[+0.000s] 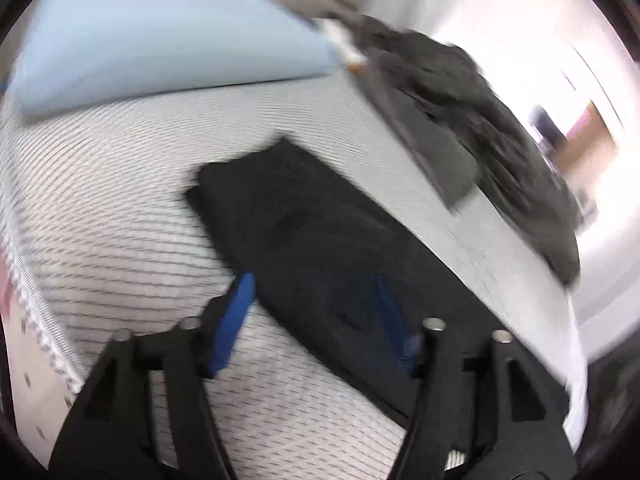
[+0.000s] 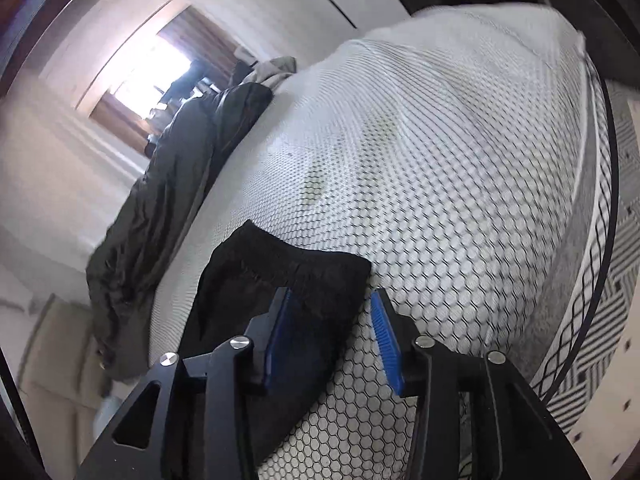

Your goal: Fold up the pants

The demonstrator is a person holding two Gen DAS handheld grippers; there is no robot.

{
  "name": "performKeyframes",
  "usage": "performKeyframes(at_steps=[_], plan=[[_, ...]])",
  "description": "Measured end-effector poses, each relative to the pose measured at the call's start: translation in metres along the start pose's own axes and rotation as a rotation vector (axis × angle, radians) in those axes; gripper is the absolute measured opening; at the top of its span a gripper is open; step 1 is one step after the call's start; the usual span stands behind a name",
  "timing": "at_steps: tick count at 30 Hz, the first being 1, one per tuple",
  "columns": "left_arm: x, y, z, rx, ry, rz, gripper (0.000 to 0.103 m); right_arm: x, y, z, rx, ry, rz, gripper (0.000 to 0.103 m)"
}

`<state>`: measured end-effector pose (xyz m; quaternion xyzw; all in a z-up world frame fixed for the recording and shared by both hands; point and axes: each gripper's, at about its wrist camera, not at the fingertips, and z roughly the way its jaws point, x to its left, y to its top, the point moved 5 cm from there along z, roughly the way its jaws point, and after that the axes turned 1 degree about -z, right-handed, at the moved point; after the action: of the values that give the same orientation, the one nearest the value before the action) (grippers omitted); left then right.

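Note:
The black pants (image 1: 320, 240) lie folded in a long flat strip on the white honeycomb-patterned mattress (image 1: 120, 208). My left gripper (image 1: 314, 296) is open and empty, hovering over the strip's near part, with its blue pads (image 1: 234, 320) apart. In the right wrist view the pants' elastic waistband end (image 2: 280, 280) lies just ahead. My right gripper (image 2: 332, 312) is open and empty above that end, one blue pad (image 2: 386, 336) over the mattress (image 2: 440, 200).
A light blue pillow (image 1: 160, 48) lies at the far end of the bed. A heap of dark grey clothing (image 1: 500, 132) lies along the bed's edge; it also shows in the right wrist view (image 2: 168, 184). A bright window (image 2: 160, 64) is beyond.

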<state>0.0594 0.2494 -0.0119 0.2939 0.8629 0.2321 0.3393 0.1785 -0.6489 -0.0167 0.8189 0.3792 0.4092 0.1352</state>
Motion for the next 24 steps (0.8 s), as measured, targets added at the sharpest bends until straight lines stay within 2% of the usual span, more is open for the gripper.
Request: performKeyframes(at_steps=[2, 4, 5, 7, 10, 11, 14, 17, 19, 21, 22, 24], plan=[[-0.042, -0.016, 0.005, 0.051, -0.074, 0.157, 0.07, 0.018, -0.001, 0.002, 0.0, -0.012, -0.083, 0.047], [-0.073, -0.034, 0.011, 0.092, -0.124, 0.259, 0.081, 0.036, -0.005, 0.006, -0.002, -0.008, -0.138, 0.051], [-0.088, -0.044, 0.014, 0.112, -0.141, 0.295, 0.081, 0.048, -0.007, 0.011, 0.007, 0.002, -0.173, 0.06], [-0.111, -0.061, 0.023, 0.147, -0.148, 0.336, 0.081, 0.076, -0.02, 0.023, 0.038, 0.026, -0.265, 0.064], [-0.143, -0.088, 0.032, 0.201, -0.185, 0.404, 0.081, 0.12, -0.052, 0.045, 0.118, 0.052, -0.472, 0.064], [-0.153, -0.096, 0.033, 0.207, -0.202, 0.429, 0.081, 0.141, -0.074, 0.054, 0.162, 0.065, -0.573, 0.064], [-0.187, -0.124, 0.032, 0.209, -0.238, 0.534, 0.081, 0.182, -0.125, 0.067, 0.212, 0.046, -0.811, 0.064], [-0.213, -0.158, 0.039, 0.229, -0.224, 0.665, 0.082, 0.208, -0.167, 0.079, 0.273, 0.059, -0.94, 0.065], [-0.222, -0.177, 0.054, 0.26, -0.15, 0.738, 0.081, 0.216, -0.181, 0.089, 0.306, 0.052, -0.981, 0.068], [-0.221, -0.185, 0.067, 0.292, -0.105, 0.755, 0.081, 0.222, -0.183, 0.108, 0.299, -0.007, -1.032, 0.069], [-0.219, -0.185, 0.069, 0.294, -0.105, 0.753, 0.081, 0.217, -0.184, 0.105, 0.288, -0.031, -1.042, 0.069], [-0.211, -0.18, 0.07, 0.299, -0.102, 0.743, 0.081, 0.203, -0.165, 0.111, 0.249, -0.121, -1.024, 0.07]])
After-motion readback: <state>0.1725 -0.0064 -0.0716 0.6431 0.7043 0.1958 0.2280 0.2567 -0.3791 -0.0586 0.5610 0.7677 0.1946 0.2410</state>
